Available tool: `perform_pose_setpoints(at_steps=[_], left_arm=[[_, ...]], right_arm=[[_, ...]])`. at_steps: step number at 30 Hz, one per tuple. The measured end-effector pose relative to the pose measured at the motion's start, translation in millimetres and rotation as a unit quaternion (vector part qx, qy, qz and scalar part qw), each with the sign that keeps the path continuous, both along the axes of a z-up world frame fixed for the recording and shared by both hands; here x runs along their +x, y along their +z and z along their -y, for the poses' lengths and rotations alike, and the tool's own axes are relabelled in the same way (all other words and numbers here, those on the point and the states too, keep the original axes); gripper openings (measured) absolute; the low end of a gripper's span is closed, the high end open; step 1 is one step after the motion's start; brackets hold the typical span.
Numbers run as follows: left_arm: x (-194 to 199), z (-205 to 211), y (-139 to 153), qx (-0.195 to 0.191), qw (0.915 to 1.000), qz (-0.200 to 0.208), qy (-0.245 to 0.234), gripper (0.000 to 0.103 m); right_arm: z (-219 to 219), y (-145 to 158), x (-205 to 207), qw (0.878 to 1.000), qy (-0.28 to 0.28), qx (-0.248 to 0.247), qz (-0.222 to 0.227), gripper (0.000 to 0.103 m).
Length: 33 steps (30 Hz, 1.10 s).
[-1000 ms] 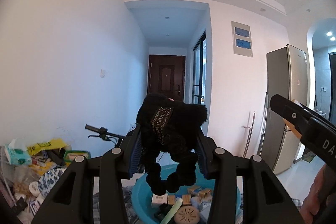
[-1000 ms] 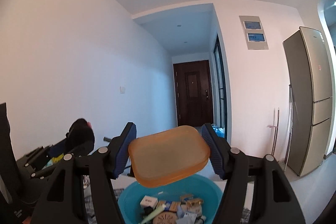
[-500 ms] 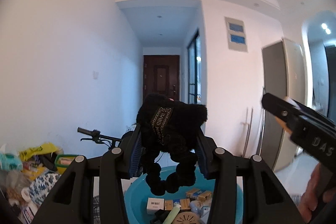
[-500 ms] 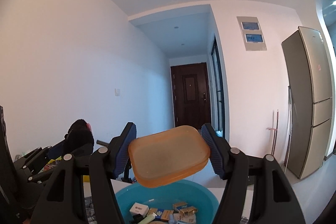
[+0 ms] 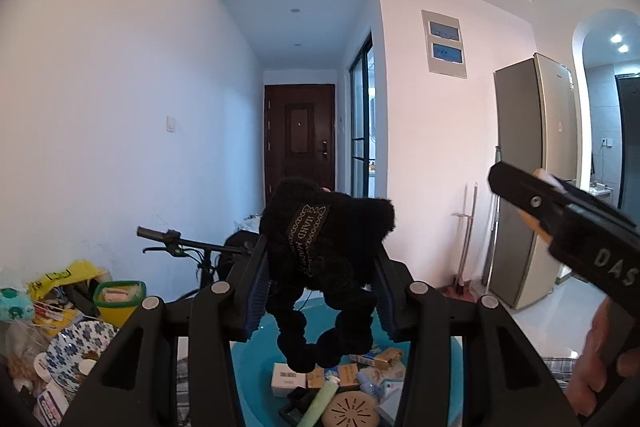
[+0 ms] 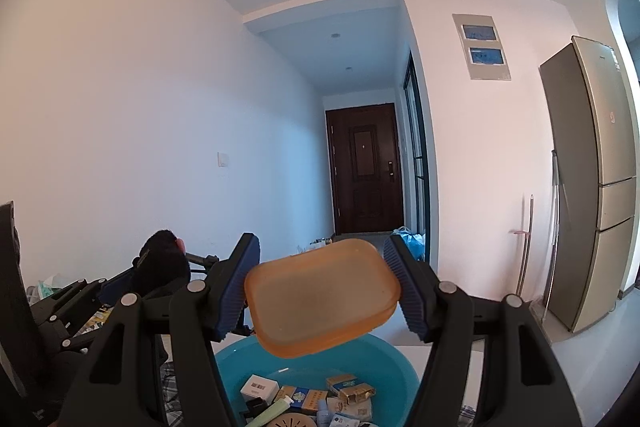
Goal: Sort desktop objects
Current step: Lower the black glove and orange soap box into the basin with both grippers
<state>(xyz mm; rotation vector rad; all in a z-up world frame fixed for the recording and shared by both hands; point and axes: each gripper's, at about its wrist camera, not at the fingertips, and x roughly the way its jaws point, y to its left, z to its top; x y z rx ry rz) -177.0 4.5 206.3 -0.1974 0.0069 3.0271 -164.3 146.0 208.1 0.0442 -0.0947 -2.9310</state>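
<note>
My left gripper (image 5: 320,287) is shut on a black fuzzy hair scrunchie (image 5: 324,251) with a woven label, held in the air above a blue basin (image 5: 256,375). My right gripper (image 6: 320,287) is shut on an orange translucent plastic box (image 6: 320,299), also held above the basin (image 6: 384,359). The basin holds several small boxes, a green tube and a round beige disc. The right gripper shows at the right of the left wrist view (image 5: 568,223). The left gripper with the scrunchie shows at the left of the right wrist view (image 6: 160,271).
A cluttered pile lies at the left: a blue-patterned bowl (image 5: 76,347), a green-rimmed container (image 5: 118,301), yellow packets (image 5: 60,277). A bicycle handlebar (image 5: 176,241) stands behind the basin. A fridge (image 5: 528,179) stands at the right, a hallway door (image 5: 300,139) ahead.
Both grippers keep their holds. The views have tilted slightly, and more of the basin's contents shows in the left wrist view than half a second ago.
</note>
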Motion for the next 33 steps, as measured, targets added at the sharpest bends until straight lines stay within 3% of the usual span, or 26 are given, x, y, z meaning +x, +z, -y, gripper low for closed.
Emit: perform_pose_setpoints(at_steps=[4,16,20,27,33], left_arm=[[-12,-1,-6,-0.006,0.9999,0.011,0.009,0.047],[-82,6,-45,0.014,0.9929,0.118,0.003,0.047],[-98,6,-55,0.004,0.9906,0.136,0.012,0.047],[-141,10,-90,-0.004,0.9766,0.214,0.023,0.047],[-178,16,-130,0.021,0.9552,0.295,0.004,0.047]], right_arm=[[0,-6,-18,1.0,0.003,0.005,0.021,0.064],[7,-40,-78,0.994,0.002,0.029,0.103,0.063],[7,-50,-93,0.991,0.0,0.038,0.126,0.063],[6,-78,-124,0.982,0.004,0.042,0.185,0.063],[6,-117,-161,0.964,0.0,0.066,0.256,0.063]])
